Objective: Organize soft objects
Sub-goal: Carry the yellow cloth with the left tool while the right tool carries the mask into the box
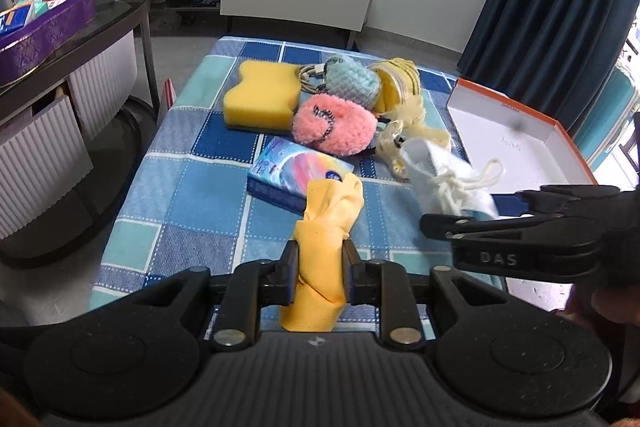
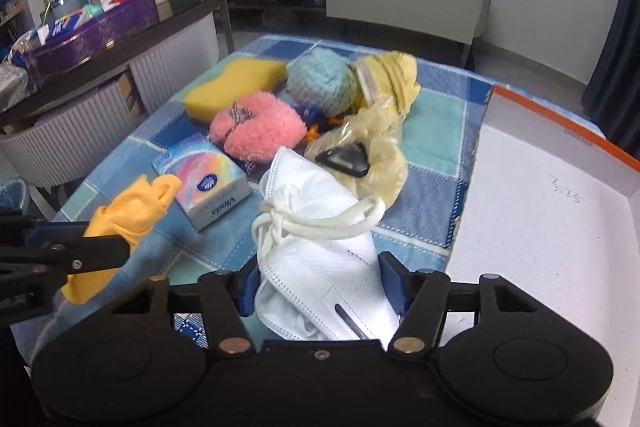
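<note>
Left wrist view: we see the left tool (image 1: 319, 273) clamped on a yellow cloth (image 1: 326, 227), which stands twisted between its pads, above the near edge of the bench (image 1: 192, 163) with its blue checked covering
Right tool from the left: the right tool (image 1: 472, 223) enters from the right side, holding a white face mask (image 1: 440, 179) with its cord loops bunched on top
Pile: at the far end of the bench we see a yellow sponge (image 1: 260, 99), a pink fluffy item (image 1: 334, 125), a light blue knitted ball (image 1: 352, 83) and a pale yellow knitted item (image 1: 400, 75), all touching; a tissue pack (image 1: 288, 171) lies just behind the cloth
Box: an open white box with an orange rim (image 1: 516, 135) sits at the right of the bench

Right wrist view: we see the right tool (image 2: 320, 283) gripping the white face mask (image 2: 320, 267) between its blue pads
Left tool from the right: the left tool (image 2: 100, 251) holds the yellow cloth (image 2: 132, 211) at the left; the tissue pack (image 2: 204, 183) lies just beyond it
Box interior: the white box (image 2: 540, 227) lies just right of the mask
</note>
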